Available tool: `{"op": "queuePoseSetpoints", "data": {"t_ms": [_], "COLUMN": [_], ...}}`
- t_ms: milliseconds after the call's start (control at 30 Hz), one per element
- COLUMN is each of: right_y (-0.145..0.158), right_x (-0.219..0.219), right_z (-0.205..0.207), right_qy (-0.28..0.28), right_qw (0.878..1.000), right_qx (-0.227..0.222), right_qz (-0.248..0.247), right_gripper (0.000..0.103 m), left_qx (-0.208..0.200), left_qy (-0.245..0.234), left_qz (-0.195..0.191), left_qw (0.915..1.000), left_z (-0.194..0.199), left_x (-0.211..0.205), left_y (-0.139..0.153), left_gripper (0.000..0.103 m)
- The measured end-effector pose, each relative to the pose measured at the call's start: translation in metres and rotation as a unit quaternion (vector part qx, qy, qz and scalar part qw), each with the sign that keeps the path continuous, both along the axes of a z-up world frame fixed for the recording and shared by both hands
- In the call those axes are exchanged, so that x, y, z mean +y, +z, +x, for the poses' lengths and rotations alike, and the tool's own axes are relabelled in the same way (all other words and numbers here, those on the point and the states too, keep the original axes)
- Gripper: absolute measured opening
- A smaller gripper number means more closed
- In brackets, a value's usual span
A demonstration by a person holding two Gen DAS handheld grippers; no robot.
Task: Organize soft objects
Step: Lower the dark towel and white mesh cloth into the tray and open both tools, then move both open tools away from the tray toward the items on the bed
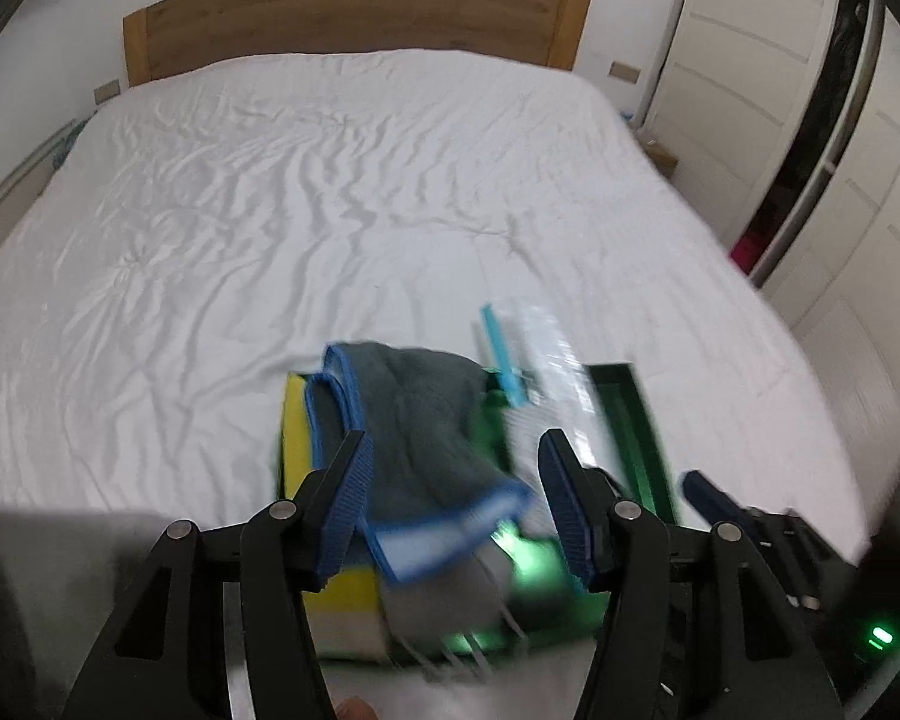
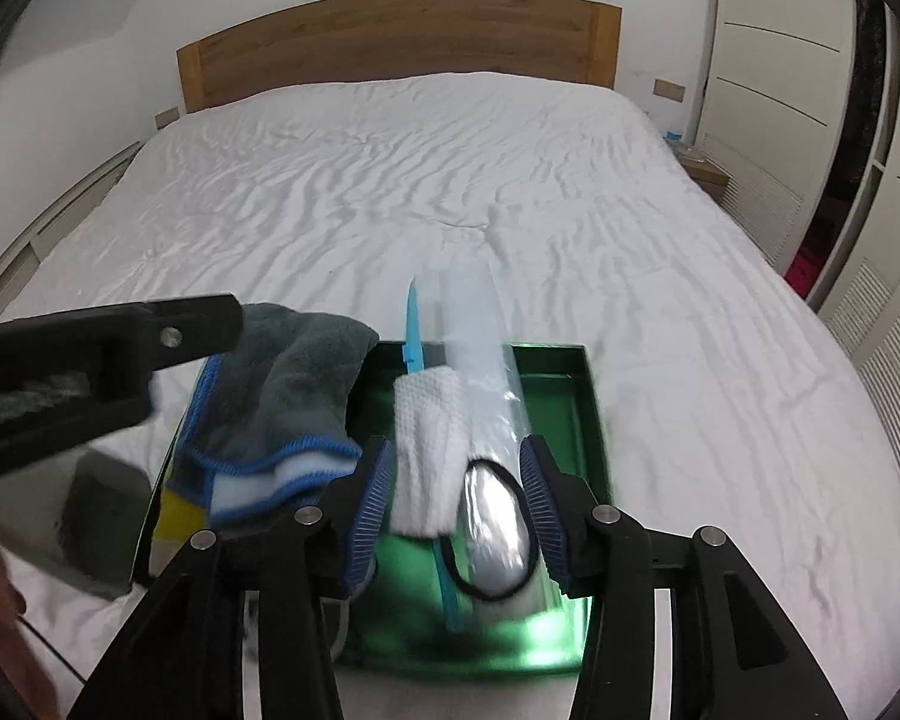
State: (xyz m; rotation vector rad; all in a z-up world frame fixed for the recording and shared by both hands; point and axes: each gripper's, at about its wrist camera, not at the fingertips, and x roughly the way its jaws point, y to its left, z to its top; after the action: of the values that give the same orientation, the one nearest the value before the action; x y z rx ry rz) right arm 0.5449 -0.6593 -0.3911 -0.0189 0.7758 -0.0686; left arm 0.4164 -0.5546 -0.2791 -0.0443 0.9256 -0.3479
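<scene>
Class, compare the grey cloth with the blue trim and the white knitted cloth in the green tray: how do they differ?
The grey cloth is dark, plush and blue-edged; the white knitted cloth is pale, with a bumpy weave and no trim. The grey cloth is larger and spreads over the green tray's left edge; the white one lies in a narrow strip inside it. Both are soft, folded and lie loose, not gripped.

Motion blur smears the green tray and the grey cloth heaped over its left side, hiding what lies beneath; the left gripper is cut off by the frame's edge in the right wrist view.
</scene>
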Motion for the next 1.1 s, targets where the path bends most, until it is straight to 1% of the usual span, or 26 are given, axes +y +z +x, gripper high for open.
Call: {"op": "queuePoseSetpoints", "data": {"t_ms": [133,167,267,300,333,400,433,500,567,667,733,767,833,867,900,933,967,1100], "right_y": [0.017,0.022,0.039,0.043,0.048,0.059,0.062,0.07,0.074,0.078,0.077,0.075,0.066,0.062,0.053,0.045,0.036,-0.002], "right_x": [0.008,0.011,0.028,0.034,0.041,0.06,0.069,0.093,0.114,0.154,0.187,0.199,0.234,0.245,0.266,0.281,0.297,0.355], "right_z": [-0.039,-0.049,-0.085,-0.094,-0.106,-0.13,-0.14,-0.162,-0.182,-0.211,-0.229,-0.235,-0.249,-0.254,-0.261,-0.266,-0.27,-0.284], "right_qy": [-0.004,-0.004,-0.004,-0.003,-0.003,0.0,0.002,0.007,0.011,0.02,0.031,0.034,0.048,0.055,0.066,0.074,0.082,0.102], "right_qw": [1.0,1.0,1.0,0.999,0.999,1.0,1.0,1.0,1.0,1.0,0.999,0.998,0.996,0.996,0.994,0.992,0.99,0.983], "right_qx": [-0.001,-0.002,-0.001,-0.002,-0.003,-0.003,-0.003,-0.003,0.001,0.004,0.012,0.014,0.029,0.036,0.048,0.06,0.073,0.114], "right_qz": [-0.015,-0.018,-0.03,-0.033,-0.034,-0.029,-0.027,-0.019,-0.001,0.018,0.038,0.041,0.063,0.068,0.075,0.081,0.088,0.105], "right_gripper": [0.045,0.046,0.046,0.046,0.046,0.046,0.047,0.047,0.047,0.048,0.051,0.052,0.056,0.057,0.059,0.061,0.061,0.068], "left_qx": [0.002,0.003,0.008,0.009,0.011,0.003,0.0,-0.007,-0.007,0.0,0.009,0.015,0.034,0.049,0.059,0.068,0.084,0.104], "left_qy": [-0.006,-0.011,-0.019,-0.021,-0.023,-0.015,-0.012,-0.004,0.002,0.016,0.021,0.025,0.032,0.035,0.037,0.038,0.038,0.031], "left_qz": [-0.038,-0.047,-0.06,-0.061,-0.058,-0.051,-0.045,-0.03,-0.01,0.031,0.056,0.072,0.104,0.11,0.116,0.119,0.118,0.116], "left_qw": [0.9993,0.9988,0.998,0.9979,0.998,0.9986,0.9989,0.9995,0.9999,0.9994,0.9982,0.997,0.9935,0.9921,0.9908,0.9898,0.9888,0.9872], "left_z": [-0.048,-0.064,-0.095,-0.106,-0.115,-0.133,-0.138,-0.151,-0.16,-0.175,-0.184,-0.188,-0.195,-0.198,-0.2,-0.202,-0.202,-0.203], "left_x": [0.019,0.03,0.057,0.072,0.084,0.122,0.134,0.172,0.208,0.273,0.306,0.325,0.358,0.377,0.39,0.397,0.409,0.438], "left_y": [0.022,0.028,0.04,0.043,0.045,0.05,0.051,0.052,0.049,0.038,0.029,0.023,0.004,-0.008,-0.019,-0.027,-0.041,-0.075], "left_gripper": [0.051,0.051,0.051,0.053,0.063,0.073,0.073,0.073,0.073,0.073,0.073,0.073,0.073,0.073,0.074,0.074,0.074,0.078]}}
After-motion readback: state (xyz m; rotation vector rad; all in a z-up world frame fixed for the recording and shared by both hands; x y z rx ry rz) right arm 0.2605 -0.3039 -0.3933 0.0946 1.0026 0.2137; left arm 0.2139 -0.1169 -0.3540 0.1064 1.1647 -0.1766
